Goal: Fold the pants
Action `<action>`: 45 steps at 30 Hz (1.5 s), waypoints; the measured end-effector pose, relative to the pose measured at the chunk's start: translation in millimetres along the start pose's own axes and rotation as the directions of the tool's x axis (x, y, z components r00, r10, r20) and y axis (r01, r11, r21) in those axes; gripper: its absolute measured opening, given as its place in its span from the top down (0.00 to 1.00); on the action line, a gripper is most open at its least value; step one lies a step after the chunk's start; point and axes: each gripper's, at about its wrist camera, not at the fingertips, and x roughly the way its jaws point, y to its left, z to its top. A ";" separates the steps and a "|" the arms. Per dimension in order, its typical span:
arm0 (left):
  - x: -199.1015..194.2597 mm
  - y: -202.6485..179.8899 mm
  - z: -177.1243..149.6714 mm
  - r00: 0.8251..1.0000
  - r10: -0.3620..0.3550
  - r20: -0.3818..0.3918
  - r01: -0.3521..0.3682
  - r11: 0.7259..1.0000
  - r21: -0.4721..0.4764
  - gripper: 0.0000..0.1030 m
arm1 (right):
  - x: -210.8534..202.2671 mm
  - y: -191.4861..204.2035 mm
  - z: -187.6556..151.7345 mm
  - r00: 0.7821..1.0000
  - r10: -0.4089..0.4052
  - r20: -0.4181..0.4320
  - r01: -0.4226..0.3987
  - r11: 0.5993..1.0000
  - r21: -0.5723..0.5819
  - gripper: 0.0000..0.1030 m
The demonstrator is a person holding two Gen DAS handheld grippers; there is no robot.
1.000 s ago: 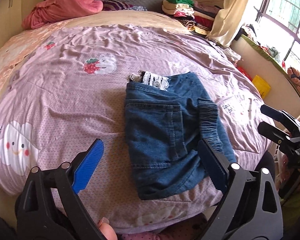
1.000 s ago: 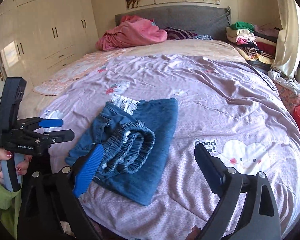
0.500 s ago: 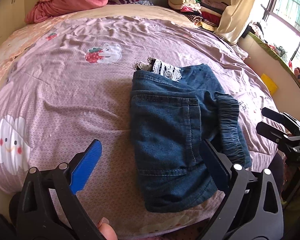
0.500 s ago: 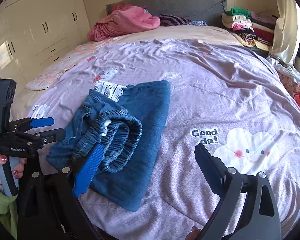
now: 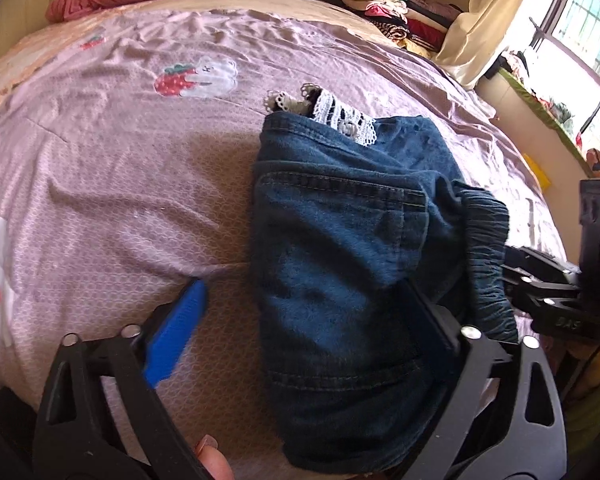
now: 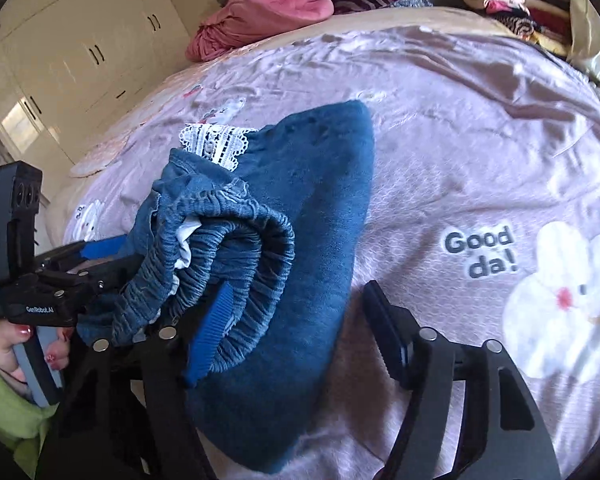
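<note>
Left tongs (image 5: 304,316) agape | right tongs (image 6: 300,320) agape | pants (image 5: 340,248) hide right pads' tips

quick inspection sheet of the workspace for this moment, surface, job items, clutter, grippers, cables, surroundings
Surface: bed with a wrinkled pink quilt printed with cartoon figures and the words "Good da!".
Job's things: folded denim pants near the bed's front edge, elastic waistband bunched on top, white lace trim at the far end.
Clutter: pink bundle of fabric by the headboard; stack of folded clothes at the far corner.
Grippers: left gripper open, fingers either side of the pants; right gripper open, blue finger against the waistband.
Cables: nothing seen.
Surroundings: white wardrobe, cream curtain, window.
</note>
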 end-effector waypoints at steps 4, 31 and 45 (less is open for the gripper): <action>5.8 1.7 3.8 1.000 -0.023 0.002 0.023 0.999 -0.026 0.27 | 2.9 -2.0 4.3 0.999 0.032 0.008 -0.032 0.999 0.014 0.37; -42.0 -29.8 55.9 0.986 -0.009 0.169 0.005 1.000 0.023 0.82 | -35.1 44.2 63.1 0.977 0.064 0.202 -0.036 0.989 -0.140 0.82; -18.7 -20.0 108.0 0.980 0.008 0.198 -0.014 1.000 0.025 0.82 | -5.5 25.2 114.7 0.976 0.022 0.215 0.005 0.992 -0.127 0.82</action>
